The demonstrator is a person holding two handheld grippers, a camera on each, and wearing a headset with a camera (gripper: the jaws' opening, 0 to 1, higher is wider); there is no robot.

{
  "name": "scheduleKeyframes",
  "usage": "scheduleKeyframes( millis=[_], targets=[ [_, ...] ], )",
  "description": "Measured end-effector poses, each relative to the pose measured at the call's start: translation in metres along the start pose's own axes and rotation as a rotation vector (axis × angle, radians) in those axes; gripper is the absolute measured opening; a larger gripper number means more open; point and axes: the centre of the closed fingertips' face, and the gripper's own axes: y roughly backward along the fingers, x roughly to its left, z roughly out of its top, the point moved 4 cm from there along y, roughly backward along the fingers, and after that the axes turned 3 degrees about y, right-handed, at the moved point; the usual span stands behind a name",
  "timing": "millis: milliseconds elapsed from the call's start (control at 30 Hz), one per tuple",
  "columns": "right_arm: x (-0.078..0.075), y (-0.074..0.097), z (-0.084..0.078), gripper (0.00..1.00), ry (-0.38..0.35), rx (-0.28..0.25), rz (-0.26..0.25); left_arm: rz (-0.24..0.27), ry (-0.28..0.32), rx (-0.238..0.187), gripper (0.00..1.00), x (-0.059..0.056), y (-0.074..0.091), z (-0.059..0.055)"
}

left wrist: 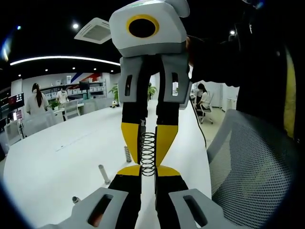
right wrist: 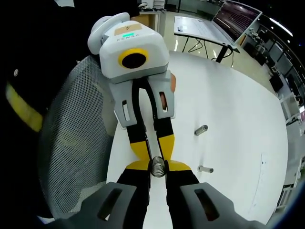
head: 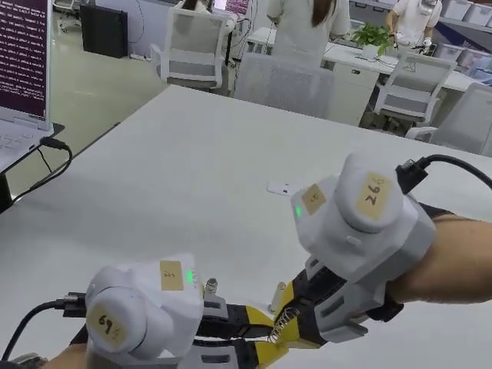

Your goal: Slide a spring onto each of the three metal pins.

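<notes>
- White desk (head: 192,177) in an open office carries the work, and the job looks to be at an early stage.
- One spring (left wrist: 148,152) is in play. It hangs above the desk's near edge, stretched between the two grippers and not yet on any pin.
- The left gripper (left wrist: 148,172) has its jaws drawn narrow on one end of the spring.
- The right gripper (right wrist: 159,166) has its jaws just as narrow on the other end. Both seem to grip, and I cannot tell which one carries the load.
- Three pins stand apart on the desk in the left gripper view, beside the jaws: a first pin (left wrist: 127,153), a second pin (left wrist: 103,173) and a third pin (left wrist: 75,199).
- The first pin looks ribbed, which could mean a spring already sits on it, but it is too small to be sure.
- The second pin looks smooth and bare. The third pin is too small to tell.
- By that reading one pin at most is done. At least two are left, along with the spring now in the jaws.
- Two pins show in the right gripper view, and no spare springs can be made out on the desk.
- Further out on the desk lies one small white card (head: 280,187).
- One laptop (head: 23,77) stands on a side table to the left, with several mesh chairs and one potted plant (head: 373,34) behind.
</notes>
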Motion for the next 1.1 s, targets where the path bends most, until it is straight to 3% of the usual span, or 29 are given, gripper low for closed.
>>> scheduleKeyframes(
  millis=[433,500,667,833,900,1100],
  targets=[
    [-0.001,0.0,0.0,0.08,-0.001,0.04,0.017,-0.005,-0.01,-0.007,0.03,0.0,-0.002,-0.001],
    [-0.004,-0.001,-0.001,0.08,-0.001,0.049,0.005,0.004,-0.004,0.009,0.05,0.003,-0.002,-0.005],
    [-0.011,0.001,-0.007,0.08,-0.017,0.056,-0.01,0.003,0.012,0.021,0.1,0.004,-0.002,-0.012],
    [-0.017,0.006,-0.012,0.08,-0.044,0.045,-0.032,0.004,0.037,0.013,0.19,0.005,0.001,-0.017],
    [-0.019,0.007,-0.014,0.08,-0.051,0.044,-0.039,0.012,0.032,0.025,0.28,0.005,0.002,-0.02],
    [-0.023,0.009,-0.02,0.08,-0.072,0.05,-0.053,0.022,0.05,0.027,0.35,0.007,0.011,-0.027]
  ],
)
